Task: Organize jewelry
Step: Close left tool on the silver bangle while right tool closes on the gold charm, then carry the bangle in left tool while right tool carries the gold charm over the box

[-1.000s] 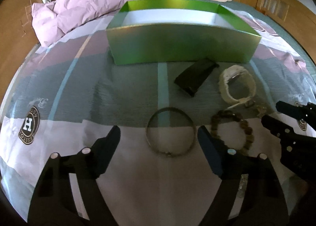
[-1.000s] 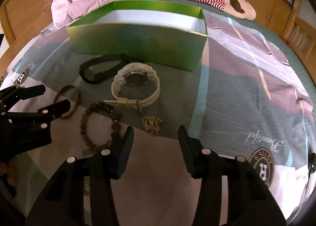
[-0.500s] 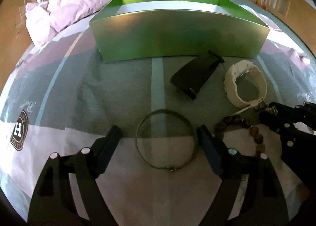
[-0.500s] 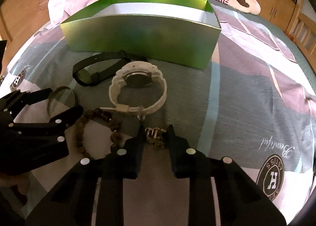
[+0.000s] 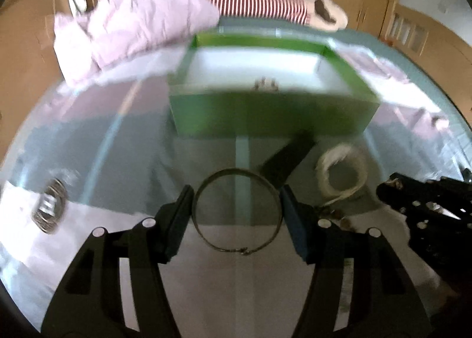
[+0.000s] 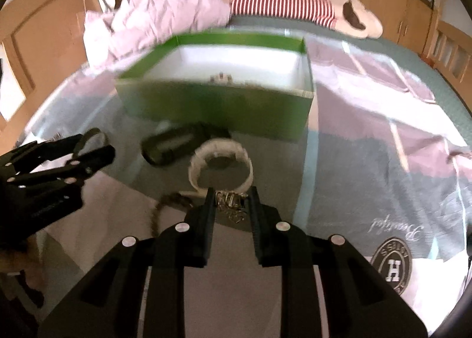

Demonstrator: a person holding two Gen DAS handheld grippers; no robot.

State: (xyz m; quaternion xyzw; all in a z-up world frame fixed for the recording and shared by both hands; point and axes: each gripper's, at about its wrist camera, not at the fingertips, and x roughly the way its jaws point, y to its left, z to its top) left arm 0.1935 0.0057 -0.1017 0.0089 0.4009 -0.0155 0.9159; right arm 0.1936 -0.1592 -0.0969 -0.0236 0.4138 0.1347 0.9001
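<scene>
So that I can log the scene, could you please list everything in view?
box: one, green, white inside, mid-bed
small piece: one, colour unclear, inside box
bangle: one, metal, between left fingers
gold trinket: one, between right fingers
watch: one, white, before box
strap: one, black, left of watch
beads: one string, brown, blurred, near right gripper
quilt: one, pink, behind box
cushion: one, red-white striped, far end
sheet: one, grey-pink, under everything
left gripper: black, gripping bangle
right gripper: black, gripping trinket
</scene>
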